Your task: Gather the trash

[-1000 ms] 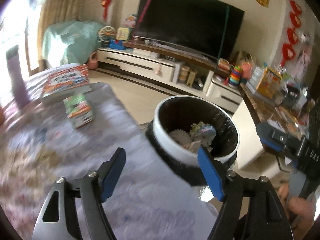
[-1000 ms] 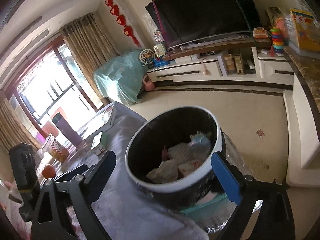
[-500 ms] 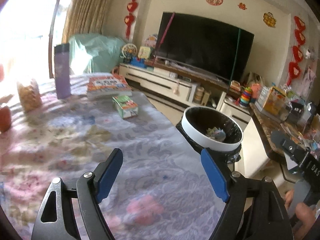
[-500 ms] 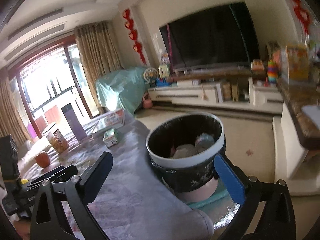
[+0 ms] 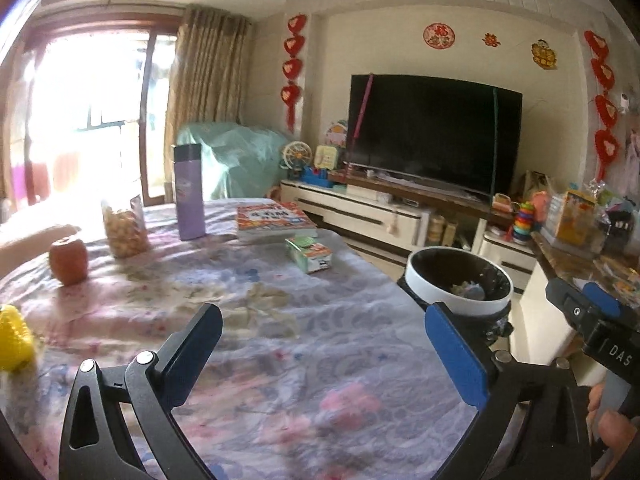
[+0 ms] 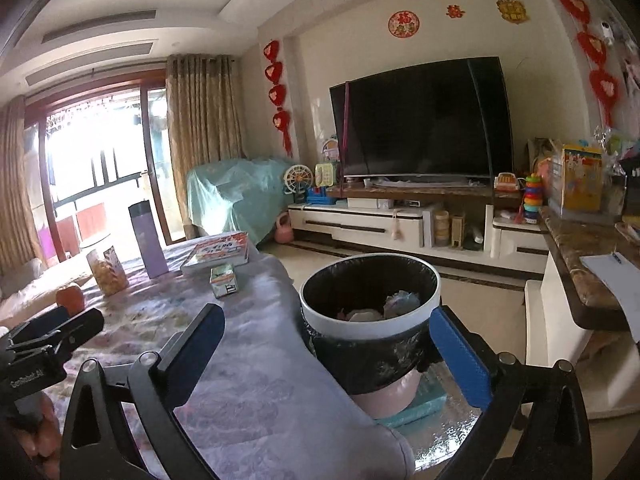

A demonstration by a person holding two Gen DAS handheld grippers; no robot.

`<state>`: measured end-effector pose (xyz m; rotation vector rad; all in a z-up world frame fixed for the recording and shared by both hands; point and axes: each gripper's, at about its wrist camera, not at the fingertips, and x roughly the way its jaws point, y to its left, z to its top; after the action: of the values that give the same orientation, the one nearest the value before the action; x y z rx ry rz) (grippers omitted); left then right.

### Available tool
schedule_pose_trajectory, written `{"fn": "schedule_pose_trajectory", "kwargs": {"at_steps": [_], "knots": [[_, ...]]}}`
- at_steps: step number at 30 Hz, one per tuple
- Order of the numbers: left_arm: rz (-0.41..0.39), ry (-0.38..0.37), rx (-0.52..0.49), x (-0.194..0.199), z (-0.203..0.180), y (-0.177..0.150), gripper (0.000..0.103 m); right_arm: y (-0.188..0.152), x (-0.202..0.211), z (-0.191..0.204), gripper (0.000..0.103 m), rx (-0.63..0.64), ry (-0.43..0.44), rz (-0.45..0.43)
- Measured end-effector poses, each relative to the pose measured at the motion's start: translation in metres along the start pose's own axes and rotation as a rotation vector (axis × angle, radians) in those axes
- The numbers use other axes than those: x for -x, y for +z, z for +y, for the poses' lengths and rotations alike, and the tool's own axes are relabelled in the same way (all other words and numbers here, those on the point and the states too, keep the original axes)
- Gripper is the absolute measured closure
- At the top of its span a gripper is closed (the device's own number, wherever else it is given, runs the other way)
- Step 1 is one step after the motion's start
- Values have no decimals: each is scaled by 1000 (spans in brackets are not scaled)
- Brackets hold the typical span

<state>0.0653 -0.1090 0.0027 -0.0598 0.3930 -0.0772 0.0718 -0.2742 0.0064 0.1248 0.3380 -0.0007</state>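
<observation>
Claws, left claw [image 5: 322, 350] and right claw [image 6: 328, 350], have just spread apart, empty. Bin [image 6: 370, 322] lower centre; carton [image 5: 310, 255], book [image 5: 274, 220], flask [image 5: 189, 192] on desk [image 5: 248, 320] behind.

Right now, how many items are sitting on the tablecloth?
6: apple, snack bag, purple flask, book, green carton, yellow object at left edge. More may lie outside view.

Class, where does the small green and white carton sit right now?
The small green and white carton lies on the floral tablecloth, in front of the red-covered book and left of the black-lined white bin.
</observation>
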Motion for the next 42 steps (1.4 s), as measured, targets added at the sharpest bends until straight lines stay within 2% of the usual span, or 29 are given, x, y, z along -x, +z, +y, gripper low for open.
{"fn": "schedule_pose_trajectory", "kwargs": {"at_steps": [9,42], "knots": [[-52,53,-6,15,-1,-3,1,-2,11,4,0,12,-7,-32],[-84,65,-56,14,-3,-8,1,-2,17,6,0,11,35,-44]]}}
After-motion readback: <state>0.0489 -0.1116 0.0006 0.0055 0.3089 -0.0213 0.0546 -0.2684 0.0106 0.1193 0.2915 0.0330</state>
